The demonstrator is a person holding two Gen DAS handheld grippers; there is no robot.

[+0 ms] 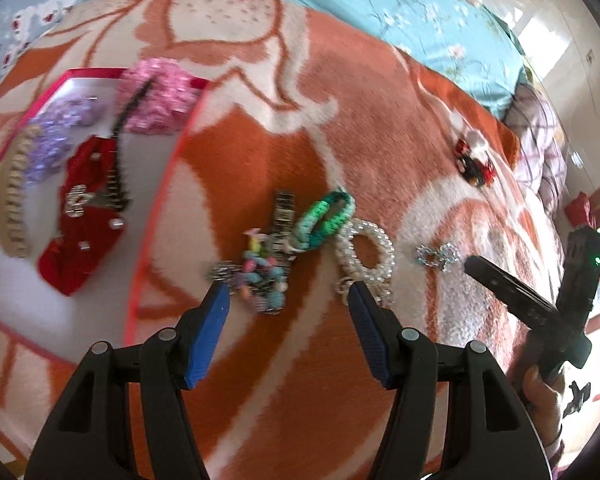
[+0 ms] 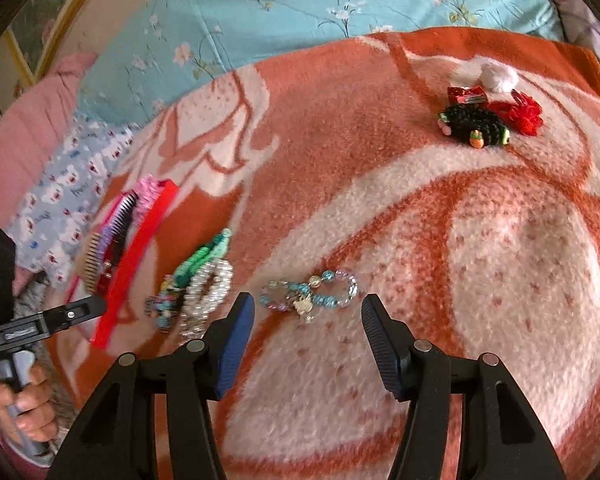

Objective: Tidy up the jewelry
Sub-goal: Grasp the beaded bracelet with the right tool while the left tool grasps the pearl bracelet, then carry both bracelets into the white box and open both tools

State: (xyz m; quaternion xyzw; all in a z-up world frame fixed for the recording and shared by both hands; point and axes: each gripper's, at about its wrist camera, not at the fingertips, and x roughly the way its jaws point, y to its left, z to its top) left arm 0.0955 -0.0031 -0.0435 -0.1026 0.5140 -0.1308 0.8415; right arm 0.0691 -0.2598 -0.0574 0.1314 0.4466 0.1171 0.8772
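Both grippers are held above an orange and white blanket (image 2: 500,260) and are tilted steeply down toward it. The left gripper (image 1: 288,300) is seen with its blue pads partly apart and nothing between them; its fingertips hang just near of a cluster of jewelry. In that cluster a multicoloured bead bracelet (image 1: 260,276) lies at the left, a green braided band (image 1: 324,216) beyond it, and a pearl bracelet (image 1: 364,256) at the right, the pieces touching or overlapping. The right gripper (image 2: 308,312) is likewise half open and empty, with a blue and clear bead bracelet (image 2: 312,294) lying on the blanket just beyond its tips, between the two fingers. Each gripper's handle is gripped by a hand (image 2: 24,404), seen at the frame edge of the other view.

A red-rimmed box (image 1: 156,184) with a white floor is placed at the far left; hair combs, scrunchies and a red cloth piece lie in it. A small pile of hair clips (image 2: 488,116) is set well apart at the far right. A wide stretch of bare blanket is left between the cluster and that pile. Past the blanket's far edge a light blue floral sheet (image 2: 300,8) is spread.
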